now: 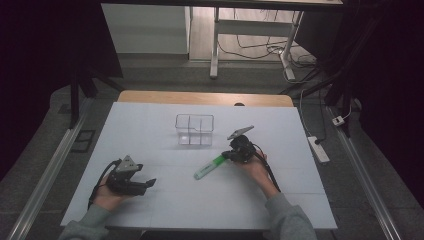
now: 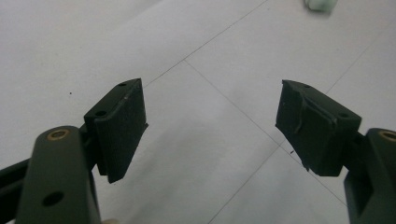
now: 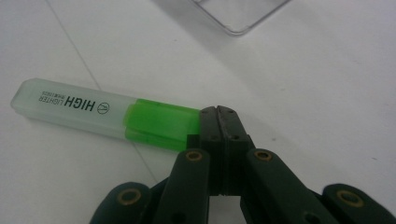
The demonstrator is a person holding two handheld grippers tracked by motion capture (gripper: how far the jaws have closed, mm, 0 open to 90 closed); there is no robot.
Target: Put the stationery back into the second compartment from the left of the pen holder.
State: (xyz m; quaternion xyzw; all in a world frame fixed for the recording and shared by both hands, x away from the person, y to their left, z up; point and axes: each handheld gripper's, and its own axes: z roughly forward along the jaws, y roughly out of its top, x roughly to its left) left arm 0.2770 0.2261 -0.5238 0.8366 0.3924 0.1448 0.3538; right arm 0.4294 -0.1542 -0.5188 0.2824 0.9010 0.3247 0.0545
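Am seeing green highlighter (image 3: pixel 107 116) lying flat on white table (image 1: pixel 150 145), near clear box (image 1: pixel 194 129). Right gripper (image 3: pixel 219 122) pressing jaws together, nothing between, tips touching highlighter's green end. Left gripper (image 2: pixel 210 126) resting well apart, jaws gaping wide, empty.

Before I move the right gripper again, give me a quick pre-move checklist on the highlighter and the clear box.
1. Right gripper jaws closed together: ok.
2. Green highlighter with frosted cap held between the pads: not ok; it lies on the table, closed tips at its green end.
3. Tips actually touching the highlighter: cannot tell.
4. Clear plastic divided box upright, open on top: ok.
5. Left gripper open, nothing between its jaws: ok.
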